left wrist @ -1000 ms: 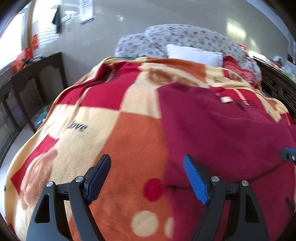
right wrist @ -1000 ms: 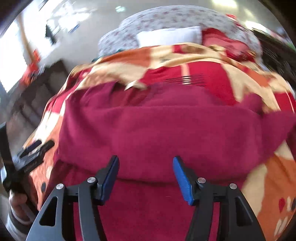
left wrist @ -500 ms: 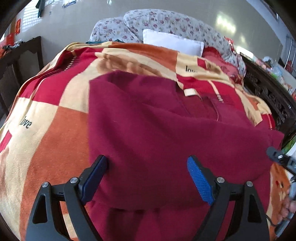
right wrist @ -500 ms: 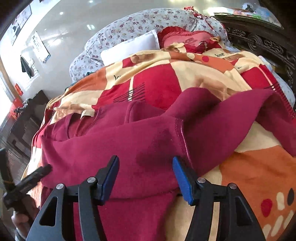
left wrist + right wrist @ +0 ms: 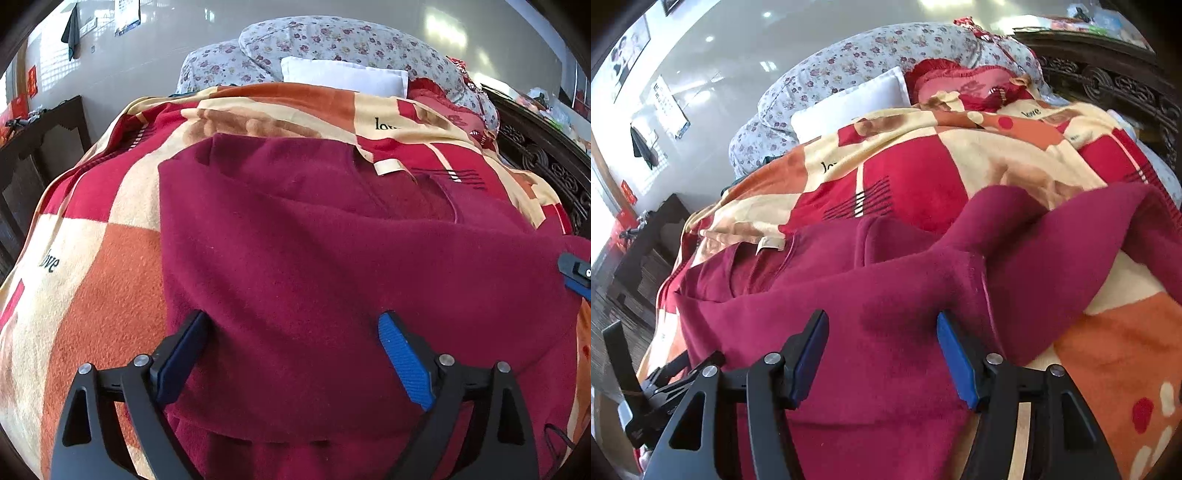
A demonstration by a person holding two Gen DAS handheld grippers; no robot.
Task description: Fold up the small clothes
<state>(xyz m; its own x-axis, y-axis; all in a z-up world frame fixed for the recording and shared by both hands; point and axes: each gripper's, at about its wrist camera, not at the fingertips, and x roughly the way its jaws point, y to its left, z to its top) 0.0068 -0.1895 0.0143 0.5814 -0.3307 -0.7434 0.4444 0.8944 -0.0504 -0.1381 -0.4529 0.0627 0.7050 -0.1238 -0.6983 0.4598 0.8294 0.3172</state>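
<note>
Lying on the blanket [image 5: 92,258], the maroon garment [image 5: 332,258] spreads between both grippers' wide-apart fingers [image 5: 404,356] [image 5: 809,354].

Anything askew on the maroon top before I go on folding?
Yes. On the maroon top, the right sleeve sticks out uphill across the checked blanket, rumpled rather than flat. A darker patch shows between the right gripper's open jaws, possibly damp or shadow.

A dark red fleece garment [image 5: 332,258] lies spread on the bed, partly folded over itself, one sleeve [image 5: 1108,251] stretched out sideways.
</note>
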